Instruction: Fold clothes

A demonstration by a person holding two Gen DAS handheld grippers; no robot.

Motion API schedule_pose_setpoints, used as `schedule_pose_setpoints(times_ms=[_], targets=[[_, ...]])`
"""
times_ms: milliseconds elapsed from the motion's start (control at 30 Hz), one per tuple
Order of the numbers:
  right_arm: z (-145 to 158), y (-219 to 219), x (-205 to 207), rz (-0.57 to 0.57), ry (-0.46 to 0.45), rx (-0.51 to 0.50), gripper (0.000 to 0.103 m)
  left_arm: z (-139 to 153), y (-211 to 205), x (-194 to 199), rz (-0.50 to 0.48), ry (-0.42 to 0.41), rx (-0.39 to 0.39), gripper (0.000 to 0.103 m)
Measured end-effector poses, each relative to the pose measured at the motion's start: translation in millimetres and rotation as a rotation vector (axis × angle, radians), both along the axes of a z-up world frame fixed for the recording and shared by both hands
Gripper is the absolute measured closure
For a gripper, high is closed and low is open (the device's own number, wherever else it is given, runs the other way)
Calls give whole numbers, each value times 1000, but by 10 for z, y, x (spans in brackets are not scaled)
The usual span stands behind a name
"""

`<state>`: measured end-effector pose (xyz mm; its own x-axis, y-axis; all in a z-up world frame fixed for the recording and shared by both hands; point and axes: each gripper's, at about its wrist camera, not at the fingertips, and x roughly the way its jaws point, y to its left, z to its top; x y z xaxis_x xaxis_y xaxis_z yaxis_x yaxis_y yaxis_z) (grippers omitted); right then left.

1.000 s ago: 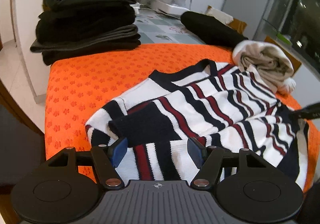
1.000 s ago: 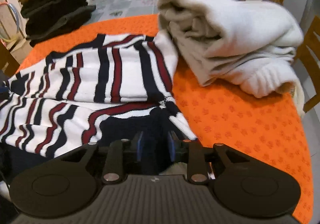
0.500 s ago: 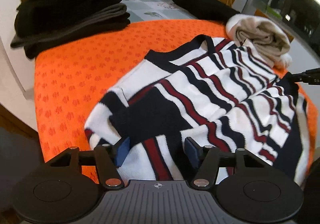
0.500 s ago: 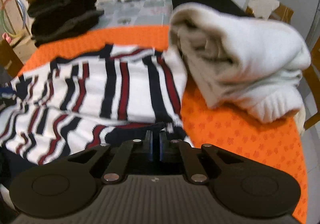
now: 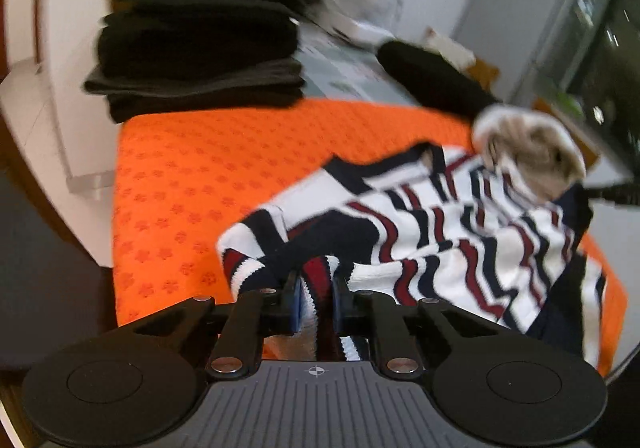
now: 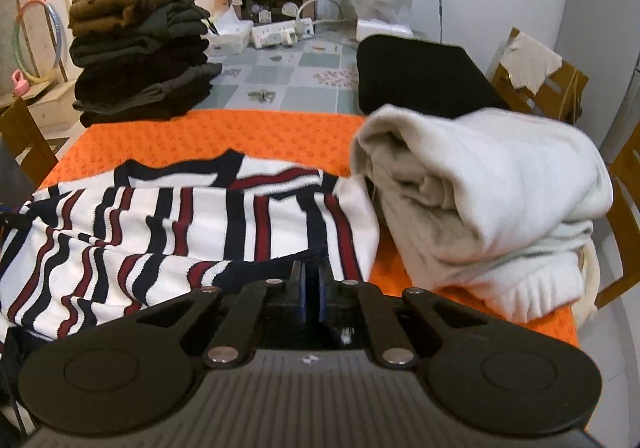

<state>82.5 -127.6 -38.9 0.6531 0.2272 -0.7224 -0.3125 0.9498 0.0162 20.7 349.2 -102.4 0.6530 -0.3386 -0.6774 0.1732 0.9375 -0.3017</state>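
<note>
Both tongs now pinch the striped sweater (image 5: 460, 244): left tongs (image 5: 316, 302), wide before; right tongs (image 6: 310, 294)

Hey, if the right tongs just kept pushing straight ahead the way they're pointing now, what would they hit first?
The right tongs are shut on the striped sweater, so more of that sweater lies directly ahead. Beyond it comes bare orange cloth; the cream sweater sits off to the right, probably outside the line.
</note>
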Motion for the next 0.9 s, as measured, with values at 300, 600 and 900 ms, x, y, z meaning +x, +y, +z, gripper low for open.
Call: schedule_pose_setpoints(times_ms=[300, 600, 900], targets=[[230, 146, 256, 44, -67, 2, 96, 16, 166, -40, 59, 38, -112, 84], [333, 191, 440, 60, -92, 19, 96, 219, 499, -23, 253, -39, -204, 100], [292, 203, 472, 63, -79, 19, 96, 102, 190, 339, -16, 93, -99, 48]])
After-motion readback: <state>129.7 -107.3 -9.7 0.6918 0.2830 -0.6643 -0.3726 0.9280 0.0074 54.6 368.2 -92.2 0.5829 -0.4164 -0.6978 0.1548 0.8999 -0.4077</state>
